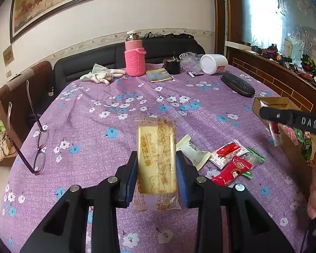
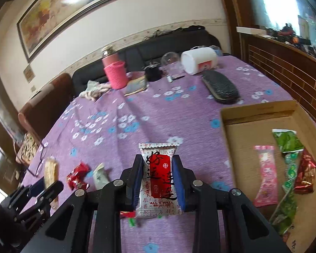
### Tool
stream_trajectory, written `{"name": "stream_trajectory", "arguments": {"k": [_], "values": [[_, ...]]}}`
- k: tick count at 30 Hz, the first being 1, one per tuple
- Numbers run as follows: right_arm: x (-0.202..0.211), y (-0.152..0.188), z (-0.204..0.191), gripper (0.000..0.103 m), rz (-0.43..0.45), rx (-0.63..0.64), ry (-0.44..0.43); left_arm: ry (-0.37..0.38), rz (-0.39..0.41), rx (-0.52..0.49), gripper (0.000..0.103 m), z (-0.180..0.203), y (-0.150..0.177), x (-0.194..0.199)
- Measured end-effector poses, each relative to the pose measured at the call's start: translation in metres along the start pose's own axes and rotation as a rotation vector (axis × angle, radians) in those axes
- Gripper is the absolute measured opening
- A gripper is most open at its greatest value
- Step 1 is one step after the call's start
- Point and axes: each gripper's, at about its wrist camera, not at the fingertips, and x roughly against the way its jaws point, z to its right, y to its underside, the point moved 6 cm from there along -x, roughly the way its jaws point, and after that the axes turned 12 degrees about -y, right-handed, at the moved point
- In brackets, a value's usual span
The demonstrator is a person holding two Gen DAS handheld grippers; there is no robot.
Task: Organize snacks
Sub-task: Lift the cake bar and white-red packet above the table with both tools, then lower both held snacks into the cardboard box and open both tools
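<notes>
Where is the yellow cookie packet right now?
The yellow, clear-wrapped cookie packet is held between the jaws of the left gripper, above the purple flowered tablecloth, left of the loose snacks; the right wrist view shows it far left.

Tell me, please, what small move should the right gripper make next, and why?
Probably carry it rightward over the cardboard box and release. The right gripper is shut on the white-and-red snack packet, held above the tablecloth, and the box beside it already holds sorted snacks.
</notes>
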Motion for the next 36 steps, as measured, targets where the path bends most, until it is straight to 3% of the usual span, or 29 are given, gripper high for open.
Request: {"name": "stream_trajectory", "arguments": {"k": [18,24,30,36], "values": [[0.037,-0.029,0.074,0.029,0.067,-0.149,0.115,0.098,-0.069,0.005,0.033,0.036,-0.010,0.003],[0.057,-0.038,0.103,0.029,0.110,-0.215,0.139,0.193,-0.056,-0.013,0.033,0.081,-0.032,0.021],[0.081,-0.043,0.140,0.029,0.155,-0.304,0.167,0.319,-0.042,-0.056,0.033,0.150,-0.050,0.044],[0.104,-0.045,0.176,0.029,0.190,-0.367,0.197,0.472,-0.106,-0.057,0.033,0.216,-0.050,0.054]]}}
